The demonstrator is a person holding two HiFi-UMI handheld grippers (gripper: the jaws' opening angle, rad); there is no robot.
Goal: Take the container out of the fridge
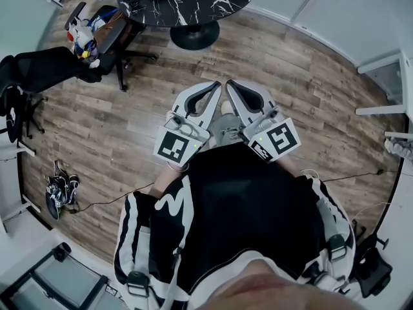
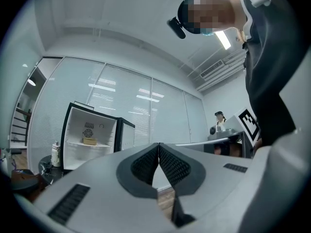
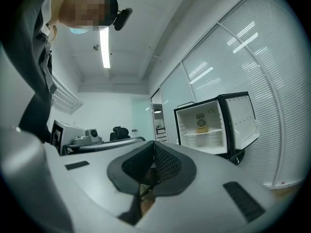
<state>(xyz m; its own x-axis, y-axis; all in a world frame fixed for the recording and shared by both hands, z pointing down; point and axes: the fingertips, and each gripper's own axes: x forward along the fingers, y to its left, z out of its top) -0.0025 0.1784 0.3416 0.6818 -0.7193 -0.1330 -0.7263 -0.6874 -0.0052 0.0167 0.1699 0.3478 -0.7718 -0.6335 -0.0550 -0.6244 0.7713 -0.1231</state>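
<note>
L claw is clenched, pads tip to tip, nothing btwn them; R claw is the same, clenched and empty. Both are held side by side in front of the torso, pointing roughly level over the wood floor. The container, small and tan, sits on the upper shelf of the fridge, well apart from both claws, w/ the door swung open at the R of the cabinet. So my read is the approach hasn't begun. To do it well: close the gap first, spread one claw's jaws before it crosses the fridge's front edge, go in level w/ the shelf, pinch the container by its sides, raise it just clear and draw straight back. R claw looks the handier one, but the door hangs on that side, so keep the elbow in. Around: a round dark marble table w/ a pedestal foot, a black chair, a second chair piled w/ stuff, shoes and a thin cable on the floor, and a seated person at a far desk. The table and chairs are what I'd steer round; the cable is a trip risk.
</note>
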